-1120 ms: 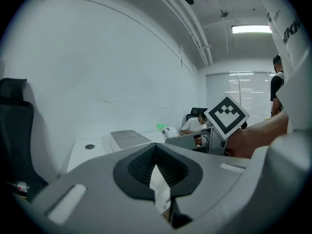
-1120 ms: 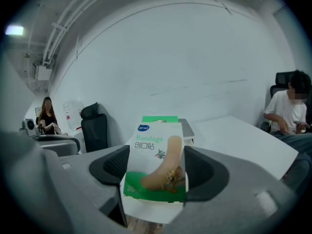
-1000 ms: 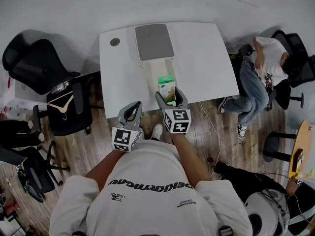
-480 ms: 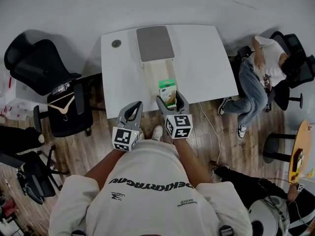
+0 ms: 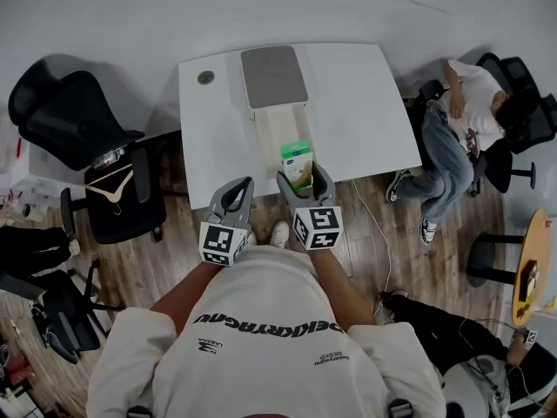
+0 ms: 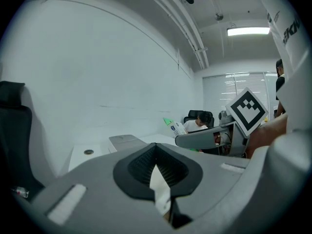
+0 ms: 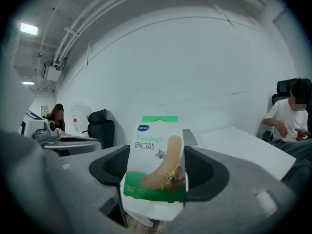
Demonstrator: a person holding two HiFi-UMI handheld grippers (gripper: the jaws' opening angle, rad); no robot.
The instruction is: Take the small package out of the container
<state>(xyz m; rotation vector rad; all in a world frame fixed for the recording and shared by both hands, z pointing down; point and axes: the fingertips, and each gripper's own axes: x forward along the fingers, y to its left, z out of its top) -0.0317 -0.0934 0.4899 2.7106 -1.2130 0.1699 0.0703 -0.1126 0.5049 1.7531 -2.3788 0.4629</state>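
Observation:
The small package (image 5: 297, 158) is a white and green bandage packet (image 7: 156, 165). My right gripper (image 5: 298, 177) is shut on it and holds it upright over the near end of the container (image 5: 277, 133). That container is a long white tray on the white table (image 5: 365, 103), with its grey lid (image 5: 273, 75) slid to the far end. In the right gripper view the packet fills the gap between the jaws of the right gripper (image 7: 156, 172). My left gripper (image 5: 237, 190) hangs shut and empty off the table's near edge, left of the right one. The left gripper view shows its own shut gripper (image 6: 156, 179) and the packet (image 6: 176, 127) to the right.
A round grommet (image 5: 205, 77) sits at the table's far left corner. Black office chairs (image 5: 61, 116) and a chair with a hanger (image 5: 113, 190) stand to the left. A seated person (image 5: 466, 120) is at the right, and a round wooden table (image 5: 533, 264) further right.
My right gripper has drawn back slightly toward the body with the packet in it. The left gripper has stayed in place.

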